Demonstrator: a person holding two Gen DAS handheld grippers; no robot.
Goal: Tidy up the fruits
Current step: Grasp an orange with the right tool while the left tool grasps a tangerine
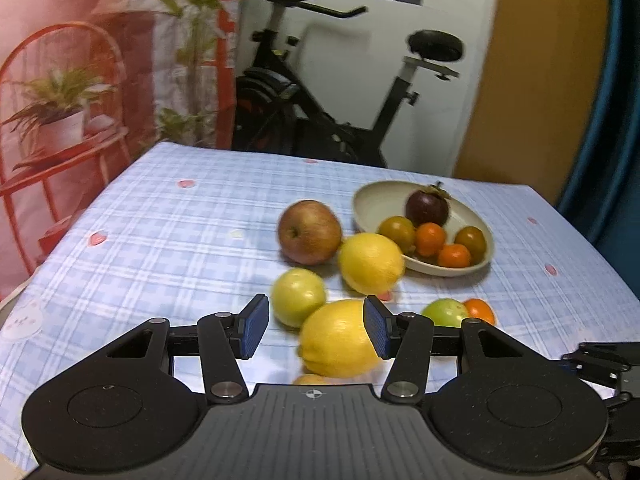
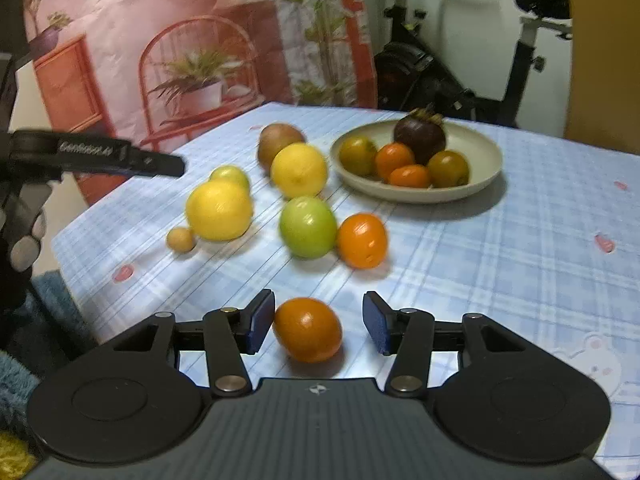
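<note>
A home: exercise bike (image 1: 340,92) behind a checked-cloth table (image 1: 180,240).

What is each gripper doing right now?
Left gripper: open, around a lemon, no grip.
Right gripper: open, around an orange, no grip.

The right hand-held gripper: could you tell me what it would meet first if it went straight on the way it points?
The right hand-held gripper would first meet the orange fruit lying on the tablecloth between its open fingers, nearer the left pad. Whether that pad touches it already is unclear.
</note>
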